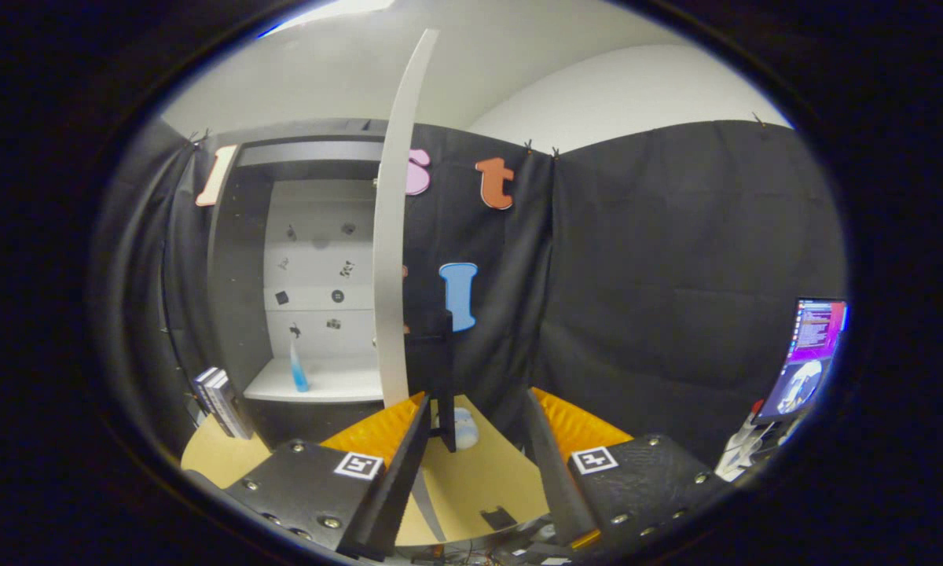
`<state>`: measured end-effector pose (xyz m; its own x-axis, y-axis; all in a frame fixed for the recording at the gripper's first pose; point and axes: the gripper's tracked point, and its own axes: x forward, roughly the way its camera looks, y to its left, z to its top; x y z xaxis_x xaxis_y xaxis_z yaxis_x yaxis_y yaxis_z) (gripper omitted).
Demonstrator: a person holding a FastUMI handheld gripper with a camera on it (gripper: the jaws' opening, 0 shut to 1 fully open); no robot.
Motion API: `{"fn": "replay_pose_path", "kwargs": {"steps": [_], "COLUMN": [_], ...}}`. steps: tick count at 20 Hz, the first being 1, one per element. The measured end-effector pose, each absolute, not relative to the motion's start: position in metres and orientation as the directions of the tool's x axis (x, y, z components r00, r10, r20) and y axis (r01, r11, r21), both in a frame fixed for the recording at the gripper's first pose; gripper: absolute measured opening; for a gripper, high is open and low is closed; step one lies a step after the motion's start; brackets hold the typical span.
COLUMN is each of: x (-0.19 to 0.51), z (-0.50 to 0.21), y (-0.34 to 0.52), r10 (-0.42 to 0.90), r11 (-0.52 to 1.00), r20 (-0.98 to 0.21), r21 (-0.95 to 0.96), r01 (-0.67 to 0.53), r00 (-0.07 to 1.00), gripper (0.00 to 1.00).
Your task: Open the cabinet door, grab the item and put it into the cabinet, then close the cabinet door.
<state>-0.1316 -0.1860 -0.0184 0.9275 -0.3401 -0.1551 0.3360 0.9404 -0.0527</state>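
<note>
Nearest the lens, the hand-held gripper [471, 452] sits at the bottom centre, fingers spread apart and grasping nothing. At lower left some books [221, 402] stand on the worktop [471, 479]. Right of them, the cabinet [314, 299] is open, and a blue bottle [299, 373], probably the item, already stands on its lower shelf [322, 384]. The cabinet door [393, 259] is edge-on at centre, swung out. A monitor [805, 354] glows at far right. Judging by this, only closing the door remains.
</note>
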Motion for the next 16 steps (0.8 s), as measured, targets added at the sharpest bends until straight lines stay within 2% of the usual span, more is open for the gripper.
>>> {"fn": "replay_pose_path", "kwargs": {"steps": [16], "x": [-0.087], "z": [-0.029], "y": [-0.039], "r10": [-0.008], "r11": [0.999], "r20": [-0.212], "r21": [0.040], "r01": [0.017], "r00": [0.977], "gripper": [0.73]}}
